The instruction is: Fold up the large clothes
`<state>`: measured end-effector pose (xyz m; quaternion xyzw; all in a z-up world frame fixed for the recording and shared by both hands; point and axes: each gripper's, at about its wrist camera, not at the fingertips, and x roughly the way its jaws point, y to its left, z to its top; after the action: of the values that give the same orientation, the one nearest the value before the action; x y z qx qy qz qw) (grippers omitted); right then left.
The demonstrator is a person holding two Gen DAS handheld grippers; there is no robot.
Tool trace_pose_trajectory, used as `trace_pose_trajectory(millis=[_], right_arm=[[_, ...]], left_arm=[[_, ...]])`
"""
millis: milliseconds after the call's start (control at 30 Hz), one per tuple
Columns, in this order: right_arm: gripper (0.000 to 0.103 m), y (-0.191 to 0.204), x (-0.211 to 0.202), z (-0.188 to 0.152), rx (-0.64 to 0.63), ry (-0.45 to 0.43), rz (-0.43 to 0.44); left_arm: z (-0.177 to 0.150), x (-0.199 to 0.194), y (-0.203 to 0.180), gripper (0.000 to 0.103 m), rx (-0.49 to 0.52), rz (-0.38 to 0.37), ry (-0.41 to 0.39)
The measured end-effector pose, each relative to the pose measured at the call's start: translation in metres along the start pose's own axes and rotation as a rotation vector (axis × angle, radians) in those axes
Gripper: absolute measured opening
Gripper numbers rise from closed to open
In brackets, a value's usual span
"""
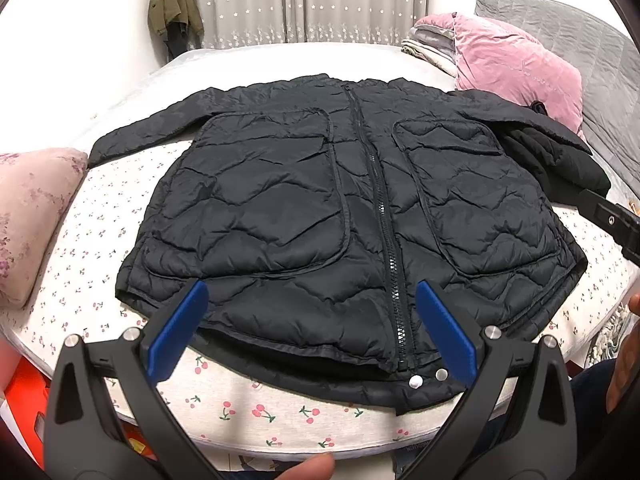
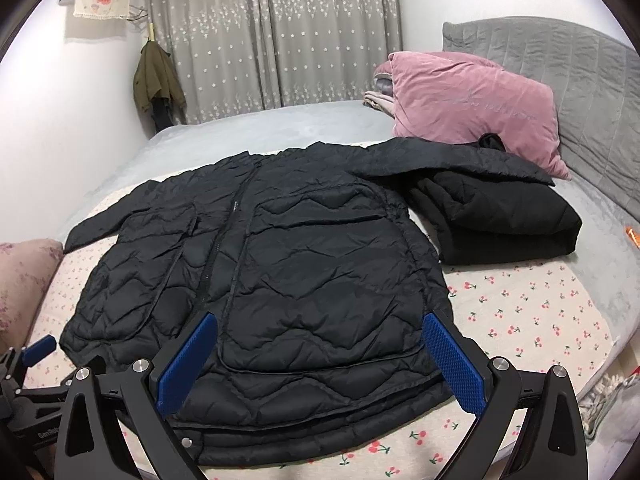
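A black quilted jacket lies flat and zipped, front up, on the cherry-print sheet, both sleeves spread out; it also shows in the right wrist view. Its right sleeve lies over a folded black garment. My left gripper is open, its blue pads above the jacket's hem near the zipper's bottom. My right gripper is open above the hem at the jacket's right pocket. The left gripper's tip shows at the left edge of the right wrist view. Neither gripper holds anything.
A pink velvet pillow and a grey headboard stand at the right. A floral cushion lies at the left bed edge. A green coat hangs by the curtain. Grey blanket covers the far bed.
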<state>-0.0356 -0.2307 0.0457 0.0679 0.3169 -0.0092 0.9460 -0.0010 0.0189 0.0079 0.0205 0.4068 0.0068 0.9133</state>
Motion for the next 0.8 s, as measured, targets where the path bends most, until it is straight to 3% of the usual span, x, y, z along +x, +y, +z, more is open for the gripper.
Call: trace_pose_trajectory(millis=[233,500,567,700,800], right_arm=[[0.103,0.003,-0.002,-0.003,-0.057,-0.033,-0.077],[0.103,0.001,-0.002,-0.01,-0.122,-0.052,-0.136],[0.103,-0.007,0.007,-0.013,-0.121,0.005,-0.123],[0.103,-0.038,0.028,-0.016,-0.029,0.112,-0.085],[0.103,-0.061,0.042,-0.018,0.071,0.188,-0.007]], left_arm=[[0.0,-0.002,0.015,0.103,-0.02,0.013,-0.027],[-0.002,0.001,0.054,0.103,-0.084,0.037,0.005],[-0.002,0.006,0.073,0.103,-0.125,0.067,0.018],[-0.006,0.024,0.112,0.101,-0.251,0.058,0.091],[-0.009,0.035,0.123,0.095,-0.299,0.074,0.149]])
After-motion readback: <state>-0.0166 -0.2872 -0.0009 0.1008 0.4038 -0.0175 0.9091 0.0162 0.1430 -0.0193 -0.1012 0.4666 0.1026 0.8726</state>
